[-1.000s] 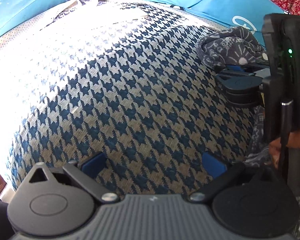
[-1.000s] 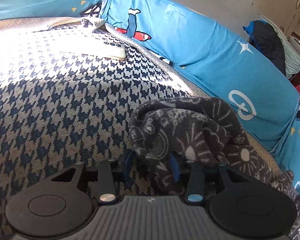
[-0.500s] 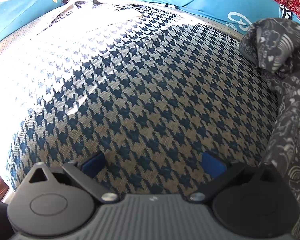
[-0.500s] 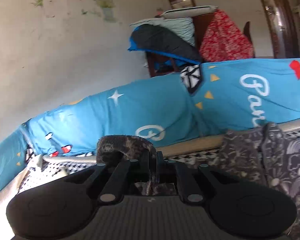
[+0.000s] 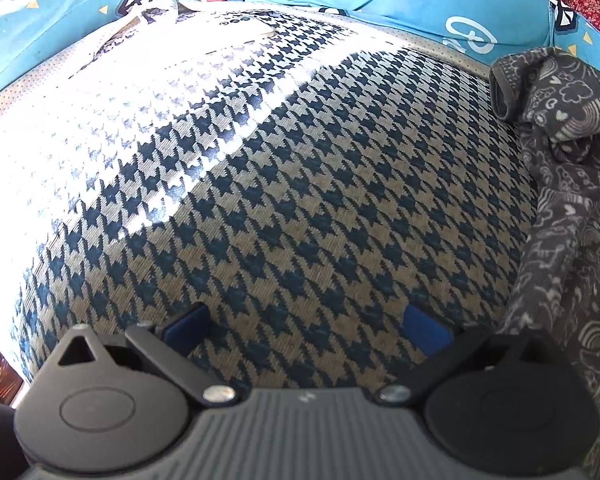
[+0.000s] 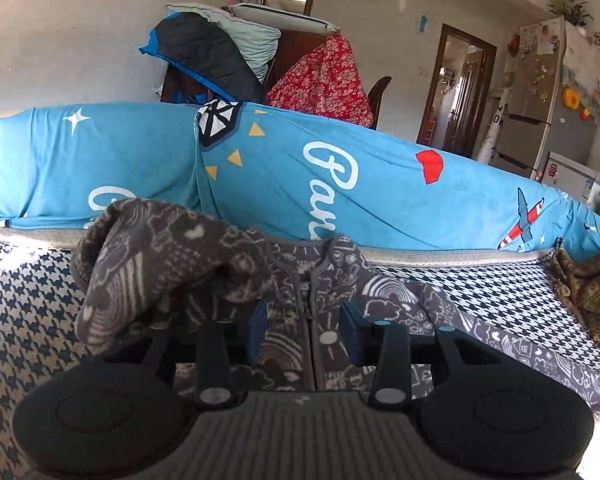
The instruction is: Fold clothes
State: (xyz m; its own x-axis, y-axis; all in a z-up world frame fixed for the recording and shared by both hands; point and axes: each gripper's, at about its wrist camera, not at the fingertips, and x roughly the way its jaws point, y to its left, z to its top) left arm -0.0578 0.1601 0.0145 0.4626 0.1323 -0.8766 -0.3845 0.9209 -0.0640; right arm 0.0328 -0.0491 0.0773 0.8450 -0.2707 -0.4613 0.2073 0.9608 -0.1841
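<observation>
White cursive lettering reading "Pau", cut off at its end by the grey garment, stands on the blue cover [image 6: 380, 184] at about twelve o'clock in the right wrist view; the other white script fragments on it are illegible.

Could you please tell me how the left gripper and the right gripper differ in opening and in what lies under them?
The left gripper is spread wide, while the right gripper is narrower, its fingers having just been opening. The left gripper hovers over bare houndstooth cover, with the grey patterned garment off to its side; the right gripper is over that garment, near its zip, fabric showing between the fingers, unpinched. Both have blue pads and hold nothing.
</observation>
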